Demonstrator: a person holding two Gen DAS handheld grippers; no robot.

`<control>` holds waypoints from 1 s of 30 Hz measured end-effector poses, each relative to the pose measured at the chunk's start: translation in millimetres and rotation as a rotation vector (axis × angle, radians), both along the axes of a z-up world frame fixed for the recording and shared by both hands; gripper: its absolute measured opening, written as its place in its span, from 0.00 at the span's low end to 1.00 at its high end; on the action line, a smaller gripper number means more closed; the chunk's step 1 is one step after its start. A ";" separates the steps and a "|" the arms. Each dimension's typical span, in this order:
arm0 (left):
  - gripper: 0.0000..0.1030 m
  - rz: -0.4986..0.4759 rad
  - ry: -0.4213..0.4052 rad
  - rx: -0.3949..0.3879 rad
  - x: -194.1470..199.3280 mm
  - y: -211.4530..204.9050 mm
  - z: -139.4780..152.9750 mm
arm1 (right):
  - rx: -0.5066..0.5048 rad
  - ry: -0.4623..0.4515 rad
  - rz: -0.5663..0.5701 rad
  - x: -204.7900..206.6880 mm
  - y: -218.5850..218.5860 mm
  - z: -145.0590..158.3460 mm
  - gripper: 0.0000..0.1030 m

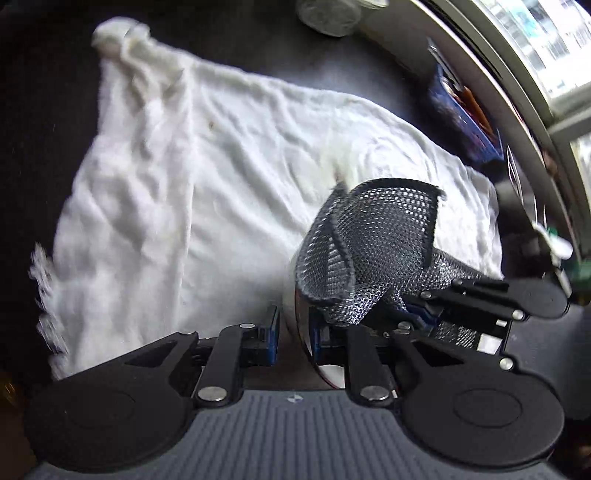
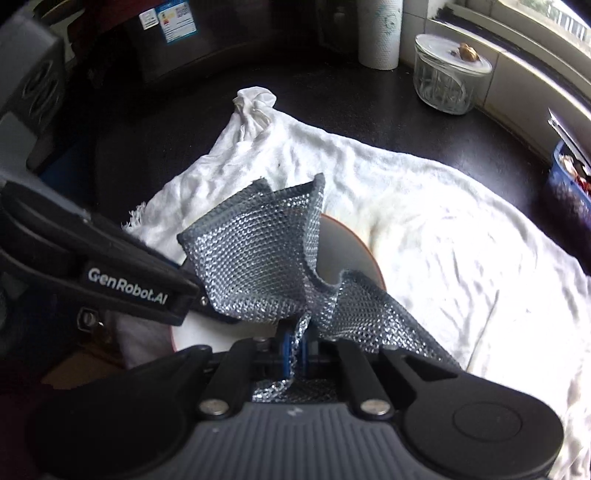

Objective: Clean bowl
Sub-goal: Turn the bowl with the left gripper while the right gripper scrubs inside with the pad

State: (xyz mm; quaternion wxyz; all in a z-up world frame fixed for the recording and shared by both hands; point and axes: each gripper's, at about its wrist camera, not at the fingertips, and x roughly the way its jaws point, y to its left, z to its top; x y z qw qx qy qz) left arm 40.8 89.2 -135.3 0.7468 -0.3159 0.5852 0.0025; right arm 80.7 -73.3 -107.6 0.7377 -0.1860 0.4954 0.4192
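Bowl cleaning here plays out over a large white towel (image 2: pixel 424 229), wrinkled and fringed at one edge, spread across a dark surface (image 2: pixel 332 92); one corner is bunched into a knot at the far side. Along the back edge of the surface stand a roll of paper towel (image 2: pixel 380 33) and, just beside it, a ribbed glass jar (image 2: pixel 445 74) with a clear lid. A blue box (image 2: pixel 569 184) sits near the towel's right edge, below the window sill.

The silver mesh scrubbing cloth (image 2: pixel 255 262), dark-edged and crumpled, stands up in folds and covers most of the bowl (image 2: pixel 343 254) from the right wrist view. The bowl is held above the towel, between the two tools; only a pale inner face and a reddish-brown rim show, so its shape is hard to judge.

The left hand-held gripper (image 1: pixel 293 332) has its blue pads closed on the bowl's rim, which passes edge-on between them. The right hand-held gripper (image 2: pixel 295 350) is pinched narrow on a fold of the mesh cloth, which trails back between its fingers.
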 end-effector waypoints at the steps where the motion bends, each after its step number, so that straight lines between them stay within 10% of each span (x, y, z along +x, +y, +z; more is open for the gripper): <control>1: 0.15 0.025 0.012 -0.032 -1.5 0.7 -2.6 | 0.005 0.009 -0.005 0.4 0.1 -0.1 0.06; 5: 0.15 0.113 0.043 -0.112 -6.7 6.9 -8.1 | 0.025 0.042 -0.022 1.4 0.5 -0.7 0.07; 11: 0.16 0.010 0.007 -0.019 -1.7 -3.5 2.5 | 0.041 0.083 -0.023 -0.8 2.0 -2.9 0.07; 30: 0.11 -0.183 -0.102 0.184 7.1 -15.7 23.6 | -0.053 -0.157 0.135 7.6 3.8 13.3 0.06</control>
